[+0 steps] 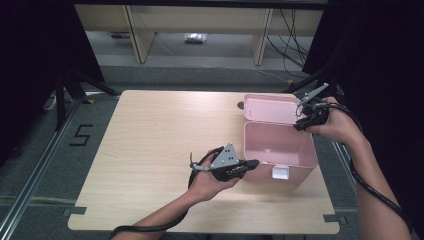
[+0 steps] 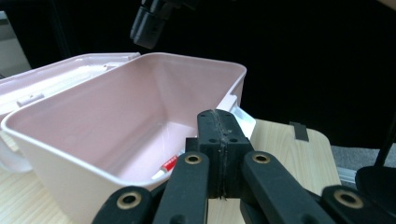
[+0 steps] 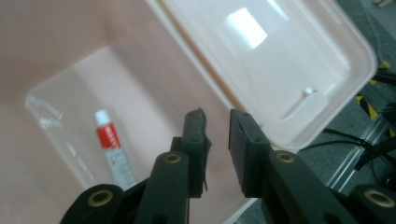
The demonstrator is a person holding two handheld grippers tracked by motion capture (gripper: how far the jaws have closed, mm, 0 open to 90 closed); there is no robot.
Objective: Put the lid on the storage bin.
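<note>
Two hand-held tongs, one box with one lid, and one tube are counted on the one pale wooden bench [image 1: 165, 150].

Nearest, at about 6 o'clock of the bench in the high view, the left tongs [image 1: 252, 163] are held level in a hand, their tips at the near wall of the open pink rectangular plastic box [image 1: 280, 150]. In the left gripper view the two black jaws are seen pressed flat together with nothing between them, just beside the box's near rim.

The box stands at about 4 o'clock on the bench. On its floor one small white tube with a red band [image 3: 112, 151] is seen lying flat, untouched.

Farther off, at about 2 o'clock, the right tongs [image 1: 301, 120] are held above the box's far right corner. Their jaws are seen parted, with a gap and nothing gripped.

Behind the box, its one pink hinged lid [image 1: 272, 108] is laid back open.
</note>
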